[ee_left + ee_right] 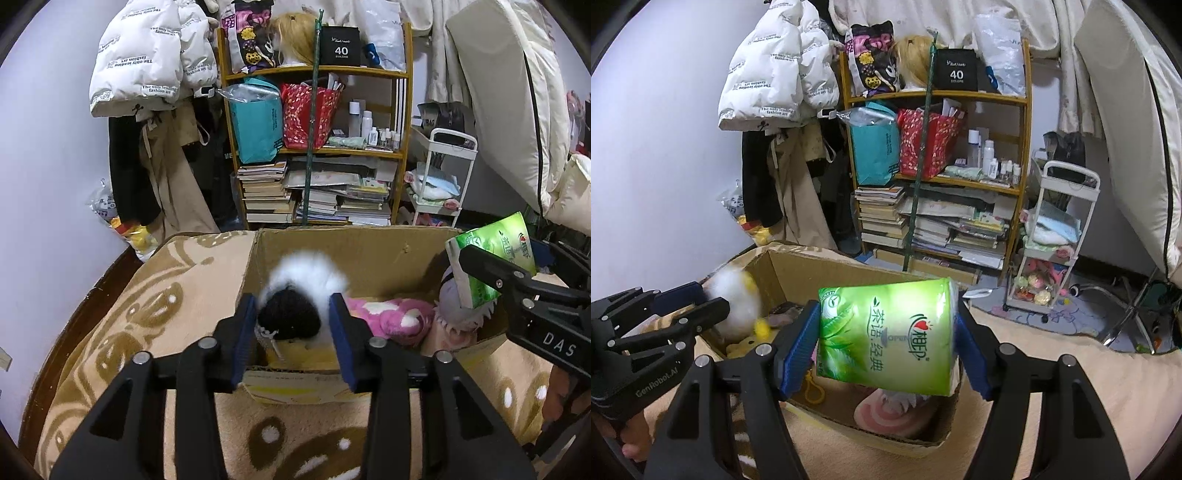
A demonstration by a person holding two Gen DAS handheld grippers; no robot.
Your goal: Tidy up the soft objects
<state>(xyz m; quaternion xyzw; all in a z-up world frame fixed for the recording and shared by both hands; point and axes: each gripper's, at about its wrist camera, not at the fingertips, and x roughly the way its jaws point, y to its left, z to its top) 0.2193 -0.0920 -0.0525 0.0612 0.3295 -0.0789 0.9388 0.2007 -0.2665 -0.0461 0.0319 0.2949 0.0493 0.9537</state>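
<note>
The blue-padded fingers (pixel 341 332) of the left gripper (pixel 295 325) are closed on a fluffy toy (pixel 299 291), white fur with a black patch, one pad on each flank, held just over the near end of the cardboard box (pixel 369 254). The right gripper (pixel 886 343) likewise has its pads pressed against both ends of a green tissue pack (pixel 886 332), which hangs tilted above the box's right side; in the left view that pack (pixel 487 258) pokes up past the box rim.

Inside the box already lie a pink plush (pixel 391 314), a pale toy with a spiky white fringe (pixel 461 314) and something yellow (pixel 306 350) under the fluffy toy. The box sits on a tan patterned blanket (pixel 177 295). Beyond stand a cluttered bookshelf (pixel 317 147), a white puffer jacket (pixel 147 55) hanging on the left and a small white cart (pixel 439 177) on the right.

The step in hand looks like the drop: both soft things are carried over the box and not yet let go. Next, each should be lowered into a free spot, the toy near the front and the pack to the right, then the fingers spread so the pieces settle without snagging on the rim
</note>
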